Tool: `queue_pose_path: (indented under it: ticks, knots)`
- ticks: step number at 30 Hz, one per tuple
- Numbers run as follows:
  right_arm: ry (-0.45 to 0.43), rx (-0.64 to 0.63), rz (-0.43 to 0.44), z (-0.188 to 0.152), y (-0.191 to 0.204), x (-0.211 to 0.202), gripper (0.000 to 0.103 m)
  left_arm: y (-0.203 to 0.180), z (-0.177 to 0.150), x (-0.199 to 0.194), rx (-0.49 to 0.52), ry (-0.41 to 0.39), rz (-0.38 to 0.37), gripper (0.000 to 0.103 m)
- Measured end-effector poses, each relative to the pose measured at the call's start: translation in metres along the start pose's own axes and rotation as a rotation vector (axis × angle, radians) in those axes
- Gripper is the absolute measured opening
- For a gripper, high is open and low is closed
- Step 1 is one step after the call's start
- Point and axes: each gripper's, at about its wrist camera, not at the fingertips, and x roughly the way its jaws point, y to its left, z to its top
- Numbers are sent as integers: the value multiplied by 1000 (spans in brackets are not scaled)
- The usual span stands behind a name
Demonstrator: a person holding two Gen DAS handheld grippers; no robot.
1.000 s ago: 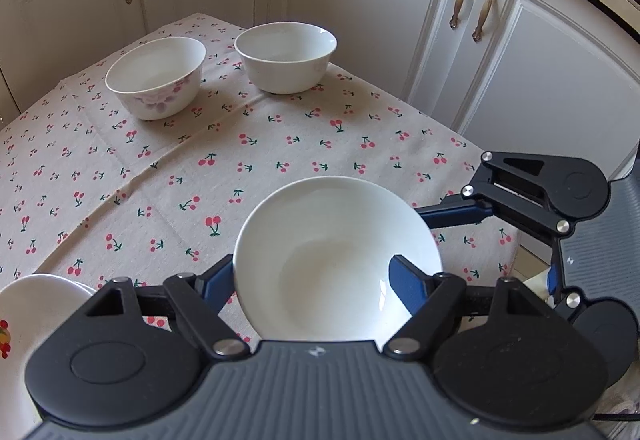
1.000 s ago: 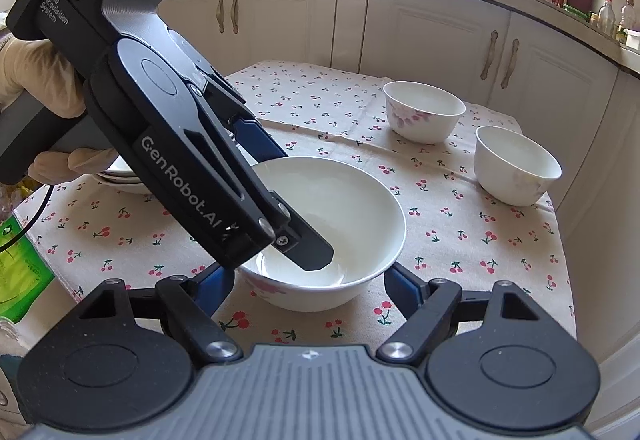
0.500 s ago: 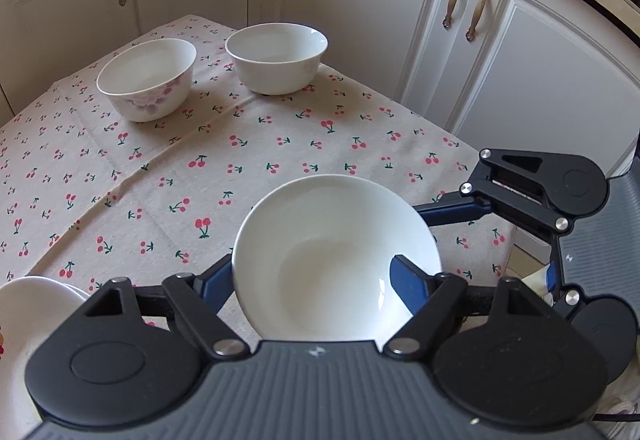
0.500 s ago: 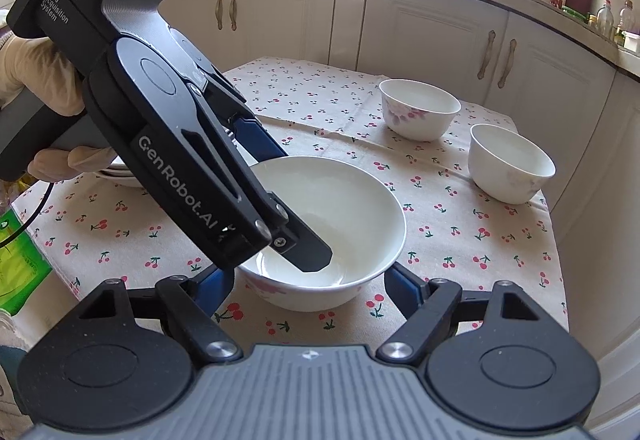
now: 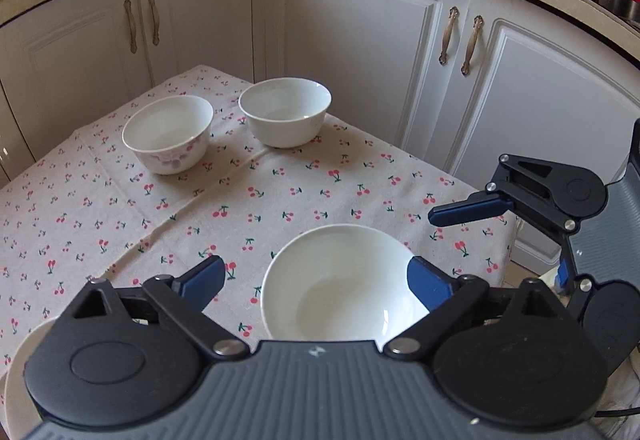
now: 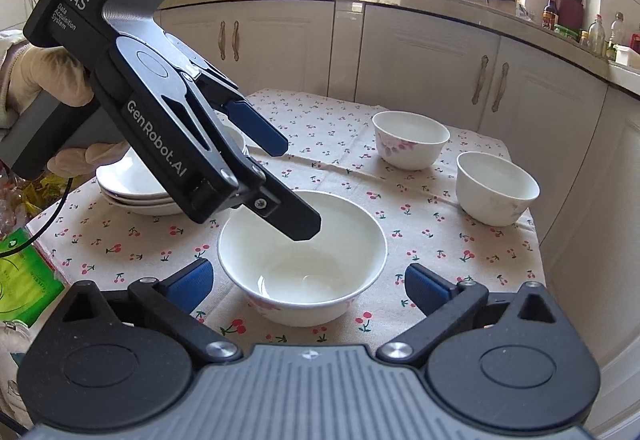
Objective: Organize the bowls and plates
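Near the table's (image 6: 516, 240) front edge the wide white bowl (image 6: 303, 264) sits on the cherry-print cloth (image 5: 280, 196), and the right gripper (image 6: 308, 282) flanks it, jaws opening and clear of its sides. Above it the left gripper (image 6: 294, 186) hangs with jaws opening, one finger over the rim, gripping nothing. Stacked plates (image 6: 132, 188) lie by the left edge; a flowered bowl (image 6: 410, 140) and plain bowl (image 6: 496, 188) stand toward the far right corner.

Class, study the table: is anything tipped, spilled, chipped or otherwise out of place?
Nothing stands out. The wide bowl and two small bowls sit upright and apart on the cloth, the plates are stacked evenly, and no spill or chip shows.
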Motion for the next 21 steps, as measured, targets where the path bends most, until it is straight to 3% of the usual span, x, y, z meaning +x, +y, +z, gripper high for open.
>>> queue_pose_path:
  ticks: [9, 15, 21]
  knots:
    - [-73, 51, -111, 12, -42, -11, 103, 8, 40, 12, 44, -35, 47, 102]
    - [-39, 57, -280, 10, -81, 9, 103, 14, 74, 30, 65, -59, 48, 102]
    - [-13, 42, -298, 8, -104, 31, 103, 23, 97, 63, 79, -23, 30, 102]
